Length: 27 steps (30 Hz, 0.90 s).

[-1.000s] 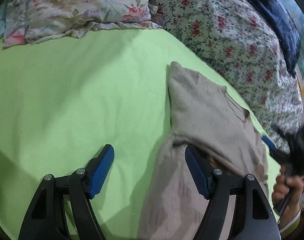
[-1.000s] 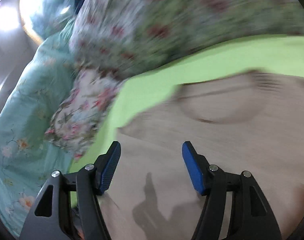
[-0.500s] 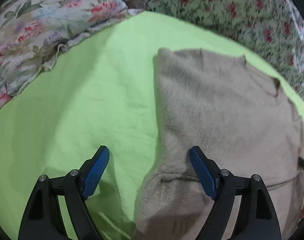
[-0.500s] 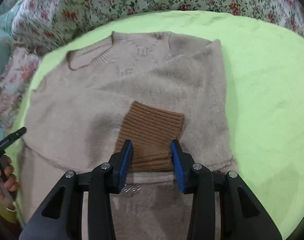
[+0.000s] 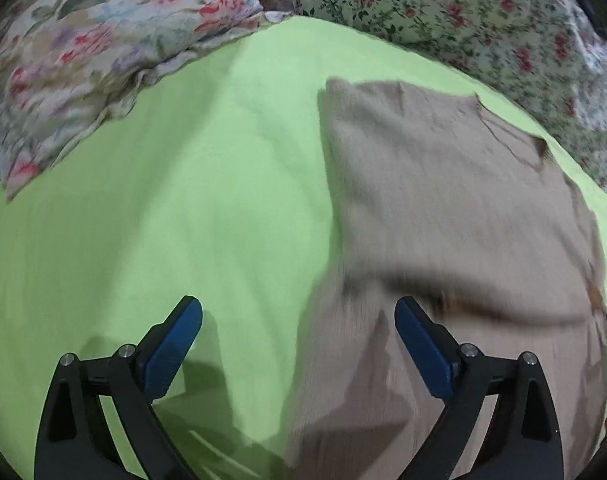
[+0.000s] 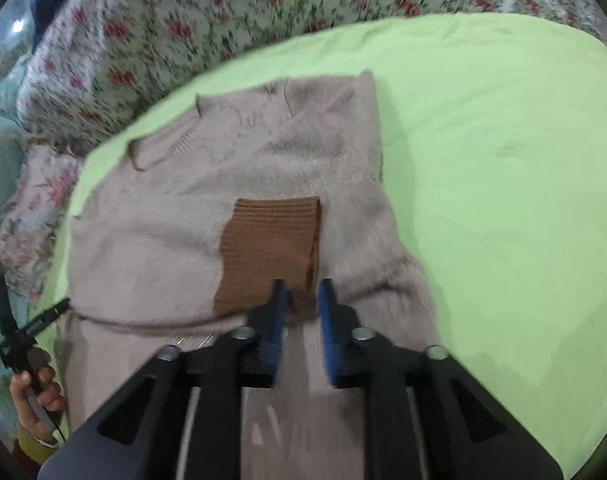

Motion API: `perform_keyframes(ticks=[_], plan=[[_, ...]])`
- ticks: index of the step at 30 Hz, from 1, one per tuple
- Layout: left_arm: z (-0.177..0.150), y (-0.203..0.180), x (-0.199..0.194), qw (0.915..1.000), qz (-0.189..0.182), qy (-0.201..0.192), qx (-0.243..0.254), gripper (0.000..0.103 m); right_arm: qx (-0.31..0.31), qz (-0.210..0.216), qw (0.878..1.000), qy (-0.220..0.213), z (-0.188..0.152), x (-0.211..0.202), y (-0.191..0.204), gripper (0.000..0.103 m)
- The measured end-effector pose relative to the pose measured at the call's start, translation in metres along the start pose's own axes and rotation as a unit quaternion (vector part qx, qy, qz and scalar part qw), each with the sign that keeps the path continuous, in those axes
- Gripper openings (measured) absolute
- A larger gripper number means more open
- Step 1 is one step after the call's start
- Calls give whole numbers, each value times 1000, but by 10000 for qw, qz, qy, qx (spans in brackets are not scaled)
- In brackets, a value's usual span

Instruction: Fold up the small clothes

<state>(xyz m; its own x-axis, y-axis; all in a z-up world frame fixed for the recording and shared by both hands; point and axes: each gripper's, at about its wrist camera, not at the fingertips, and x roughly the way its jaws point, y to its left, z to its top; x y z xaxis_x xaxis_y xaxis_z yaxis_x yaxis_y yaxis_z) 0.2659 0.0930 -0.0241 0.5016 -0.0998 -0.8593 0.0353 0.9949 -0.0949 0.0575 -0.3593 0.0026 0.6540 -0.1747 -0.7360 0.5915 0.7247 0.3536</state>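
Observation:
A beige knit sweater [image 6: 175,232] lies flat on the green sheet [image 6: 503,160], neckline at the far end, one sleeve folded over its body. The sleeve's brown ribbed cuff [image 6: 271,248] rests on the middle of the sweater. My right gripper [image 6: 301,292] is nearly shut, its blue pads at the near edge of the cuff; whether they pinch cloth is unclear. In the left wrist view the sweater [image 5: 455,200] fills the right side. My left gripper [image 5: 299,320] is wide open and empty, hovering over the sweater's left edge and the sheet [image 5: 163,200].
Floral pillows [image 5: 95,48] and a floral quilt [image 6: 151,32] border the far side of the green sheet. A hand holding the other gripper's handle [image 6: 27,360] shows at the lower left of the right wrist view.
My right gripper's jaws have narrowed around the near edge of the brown cuff. My left gripper has stayed open and shifted a little over the sweater's left edge.

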Motion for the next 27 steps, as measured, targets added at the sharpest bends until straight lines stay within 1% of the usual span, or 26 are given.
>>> perform_keyframes(ticks=[1,2,3,4,6,8,11,13,16,19,21,24,27], plan=[[-9,1,-7,10000,-67,8,14,97,-25,189,9997,-124,-9,-17,1,42],[-22,4,-15,9998,-184,17,27,97,-68,347,9992,-182,-15,-26,3,44],[-42,7,-27,9993,-369,50,55,97,-118,500,9985,-212,-24,-36,5,47],[-53,9,-33,9988,-476,74,76,97,-168,644,9975,-227,-34,-47,8,48],[-89,13,-52,9966,-786,141,200,97,-241,808,9962,-215,-52,-60,11,52],[-120,16,-66,9950,-942,176,267,97,-282,948,9950,-164,-76,-73,11,53],[-157,19,-80,9930,-1110,272,289,97,-273,1086,9937,-73,-106,-89,5,53],[-181,17,-94,9931,-1096,174,382,97,-265,1112,9934,-28,-124,-95,2,53],[-212,13,-108,9902,-1272,227,537,97,-254,1104,9936,37,-146,-104,-4,53],[-233,7,-120,9860,-1513,210,667,96,-294,1178,9926,79,-160,-112,-10,53],[-241,6,-123,9827,-1733,223,617,96,-322,1184,9924,60,-167,-121,-15,52],[-244,8,-125,9791,-1960,231,492,96,-319,1249,9916,53,-174,-132,-23,53],[-242,11,-125,9769,-2085,246,409,95,-273,1281,9914,28,-179,-145,-34,53]])
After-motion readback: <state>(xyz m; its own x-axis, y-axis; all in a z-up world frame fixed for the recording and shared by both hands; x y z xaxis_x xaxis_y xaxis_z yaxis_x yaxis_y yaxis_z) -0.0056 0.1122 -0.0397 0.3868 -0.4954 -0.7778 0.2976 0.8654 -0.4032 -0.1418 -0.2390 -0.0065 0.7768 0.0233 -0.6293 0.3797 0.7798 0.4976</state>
